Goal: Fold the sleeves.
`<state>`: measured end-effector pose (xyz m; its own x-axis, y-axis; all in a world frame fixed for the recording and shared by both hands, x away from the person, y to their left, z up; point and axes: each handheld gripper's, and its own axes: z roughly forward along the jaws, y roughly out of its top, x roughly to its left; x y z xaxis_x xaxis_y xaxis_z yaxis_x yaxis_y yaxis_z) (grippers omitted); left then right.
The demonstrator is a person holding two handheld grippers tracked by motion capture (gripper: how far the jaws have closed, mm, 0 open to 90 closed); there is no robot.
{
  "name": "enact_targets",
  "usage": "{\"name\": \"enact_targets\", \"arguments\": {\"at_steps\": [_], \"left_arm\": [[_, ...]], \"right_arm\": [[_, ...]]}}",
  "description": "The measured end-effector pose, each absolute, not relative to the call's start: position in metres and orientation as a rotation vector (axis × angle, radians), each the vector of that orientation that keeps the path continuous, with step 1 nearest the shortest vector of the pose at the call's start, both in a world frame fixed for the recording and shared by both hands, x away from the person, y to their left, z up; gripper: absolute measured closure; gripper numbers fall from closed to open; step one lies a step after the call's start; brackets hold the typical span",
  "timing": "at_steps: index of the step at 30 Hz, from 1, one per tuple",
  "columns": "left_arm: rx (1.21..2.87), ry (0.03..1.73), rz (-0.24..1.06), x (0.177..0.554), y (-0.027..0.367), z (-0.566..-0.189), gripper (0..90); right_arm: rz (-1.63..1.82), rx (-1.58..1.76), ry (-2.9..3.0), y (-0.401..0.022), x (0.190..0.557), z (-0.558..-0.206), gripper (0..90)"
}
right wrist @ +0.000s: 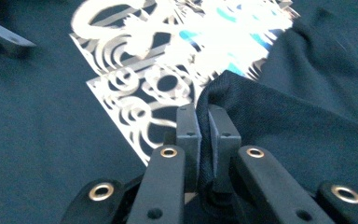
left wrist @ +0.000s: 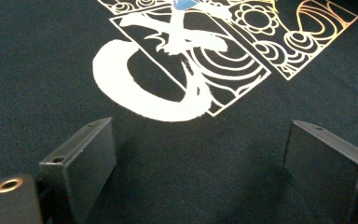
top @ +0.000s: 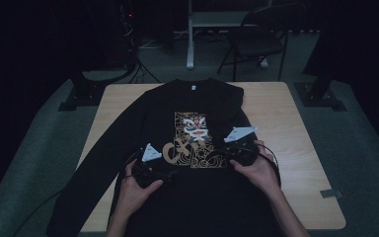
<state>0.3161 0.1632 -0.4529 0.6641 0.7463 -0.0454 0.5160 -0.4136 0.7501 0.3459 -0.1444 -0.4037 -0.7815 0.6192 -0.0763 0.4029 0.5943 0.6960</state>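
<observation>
Item: black long-sleeved shirt [top: 197, 197], soft matte knit, laid face up on a pale wooden table [top: 296, 148], neck toward the far edge, hem toward me. On its chest I note a printed panel [top: 197, 140], boxy in outline, with gold scrollwork, cream swirls and a lion-like figure touched with blue. Its surface looks smooth and slightly raised against the cloth. Folding status, as I judge it: early. The sleeve on my right [top: 234, 113] is already drawn inward and lies doubled over the body beside the print; the sleeve on my left [top: 86, 177] lies stretched out, running off the near left corner of the table. Left for me to do, by my reckoning: set the right sleeve down flat, bring the left sleeve in, then fold the body. Right gripper [right wrist: 204, 122]: jaws pinched nearly together on a bunched fold of that black fabric [right wrist: 270, 121], ribbed or finely woven at the edge, held just over the lower corner of the print. Left gripper [left wrist: 200, 154]: jaws wide apart, nothing between them, poised low over plain cloth just below the print's curled cream stroke; whether the pads touch the cloth I cannot tell.
</observation>
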Motion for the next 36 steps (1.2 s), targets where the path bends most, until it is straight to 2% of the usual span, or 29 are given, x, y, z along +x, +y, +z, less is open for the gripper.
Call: {"name": "enact_targets", "arguments": {"at_steps": [10,21,27,36], "left_arm": [[2.09,1.003,0.418,0.314,0.182,-0.452,10.9],[1.947,1.147,0.503,0.317,0.251,-0.436,10.9],[1.923,1.22,0.561,0.318,0.274,-0.436,10.9],[1.926,1.281,0.567,0.323,0.286,-0.45,10.9]], "right_arm": [[1.01,0.715,2.589,-0.097,0.344,-0.398,84.8],[1.066,0.578,2.682,-0.04,0.333,-0.399,84.6],[1.098,0.511,2.71,-0.016,0.325,-0.397,84.6],[1.143,0.421,2.749,0.025,0.313,-0.391,84.3]]}}
